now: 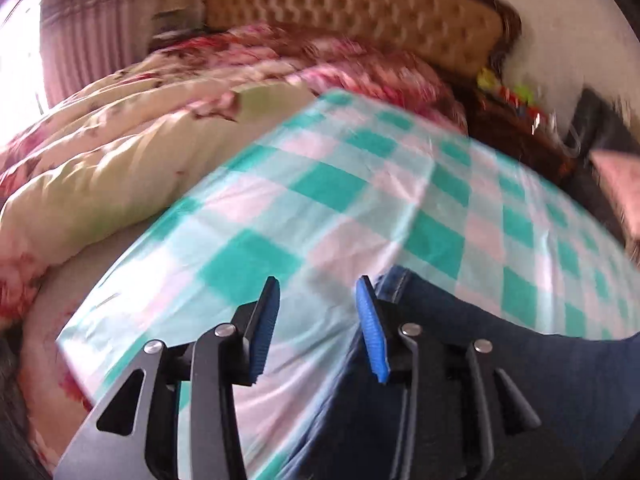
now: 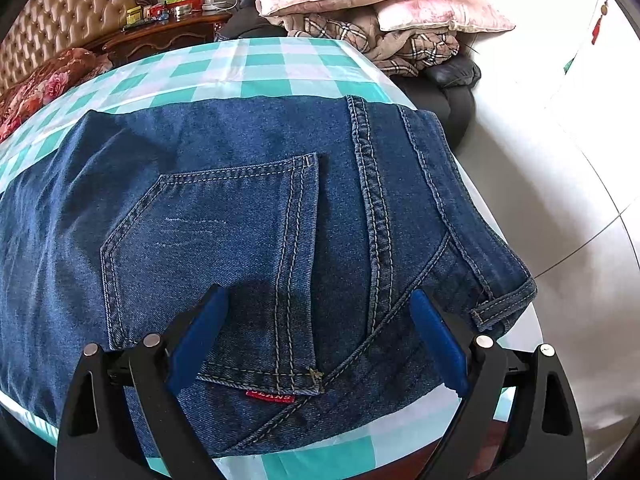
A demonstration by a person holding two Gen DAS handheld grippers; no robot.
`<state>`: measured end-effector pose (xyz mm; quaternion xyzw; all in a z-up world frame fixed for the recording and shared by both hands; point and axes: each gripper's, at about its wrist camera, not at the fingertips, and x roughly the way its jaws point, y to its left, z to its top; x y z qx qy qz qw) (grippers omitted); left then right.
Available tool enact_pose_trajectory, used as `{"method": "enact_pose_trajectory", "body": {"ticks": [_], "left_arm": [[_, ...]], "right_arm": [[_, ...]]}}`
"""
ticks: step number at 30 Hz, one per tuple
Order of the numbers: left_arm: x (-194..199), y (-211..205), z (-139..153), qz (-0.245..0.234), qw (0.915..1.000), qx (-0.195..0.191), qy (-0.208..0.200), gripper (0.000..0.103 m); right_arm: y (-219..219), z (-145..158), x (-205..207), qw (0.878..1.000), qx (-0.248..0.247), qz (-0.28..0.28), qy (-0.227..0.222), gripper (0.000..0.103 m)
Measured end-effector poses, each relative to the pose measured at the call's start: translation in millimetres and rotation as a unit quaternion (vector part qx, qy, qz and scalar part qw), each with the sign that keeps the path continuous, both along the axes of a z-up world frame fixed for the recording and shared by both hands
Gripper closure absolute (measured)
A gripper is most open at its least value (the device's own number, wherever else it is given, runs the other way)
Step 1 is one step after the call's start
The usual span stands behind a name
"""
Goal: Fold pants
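My right gripper [image 2: 318,344] hovers with jaws spread wide over the jeans [image 2: 240,208], nothing between them, poised above the back pocket [image 2: 216,240], probably to pin the seat while I fold. The jeans lie flat on the worktop [image 2: 256,68]: heavy blue denim, pale double stitching, against a slick teal-checked cloth. My left gripper [image 1: 318,320] is part open and empty, its ribbed blue pads over the cloth just beside a denim edge [image 1: 400,280].

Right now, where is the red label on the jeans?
In the right wrist view, the red label sits low and centre on the jeans, just under the back pocket, between the right gripper fingers.
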<state>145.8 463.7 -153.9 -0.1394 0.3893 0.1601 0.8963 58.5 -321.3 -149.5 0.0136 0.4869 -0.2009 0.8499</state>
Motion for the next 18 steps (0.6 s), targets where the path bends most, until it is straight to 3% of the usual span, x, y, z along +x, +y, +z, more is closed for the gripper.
{"method": "enact_pose_trajectory", "body": {"ticks": [5,9,10,11,12,14,17,18], "left_arm": [[-66.2,16.0,4.8,0.008,0.9957,-0.079,-0.048,0.056],[-92.3,16.6,-4.3,-0.004,0.9887,-0.14,-0.055,0.062],[-95.1,13.7,-6.9,-0.007,0.9871,-0.151,-0.053,0.069],[-95.2,8.1,-9.3,-0.019,0.9865,-0.155,-0.05,0.081],[-90.8,-1.2,-11.1,-0.032,0.9905,-0.13,-0.033,0.092],[-85.1,-7.0,-12.4,-0.032,0.9951,-0.091,-0.019,0.093],[-90.0,3.1,-7.4,-0.002,0.9941,-0.098,-0.046,0.092],[-93.0,5.4,-7.0,0.016,0.9943,-0.094,-0.048,0.077]], "right_arm": [[7.2,1.7,1.9,1.0,-0.022,-0.003,0.005,0.015],[9.0,3.0,2.1,1.0,-0.029,-0.006,0.007,0.014],[9.3,3.3,2.2,0.999,-0.03,-0.006,0.008,0.014],[9.4,3.4,2.1,0.999,-0.031,-0.007,0.009,0.014],[9.8,3.5,2.1,0.999,-0.033,-0.008,0.01,0.014],[11.0,4.0,3.3,0.999,-0.038,-0.008,0.012,0.014],[13.1,6.6,3.7,0.999,-0.046,-0.006,0.014,0.014],[13.3,8.4,2.1,0.999,-0.052,-0.009,0.013,0.014]]}}
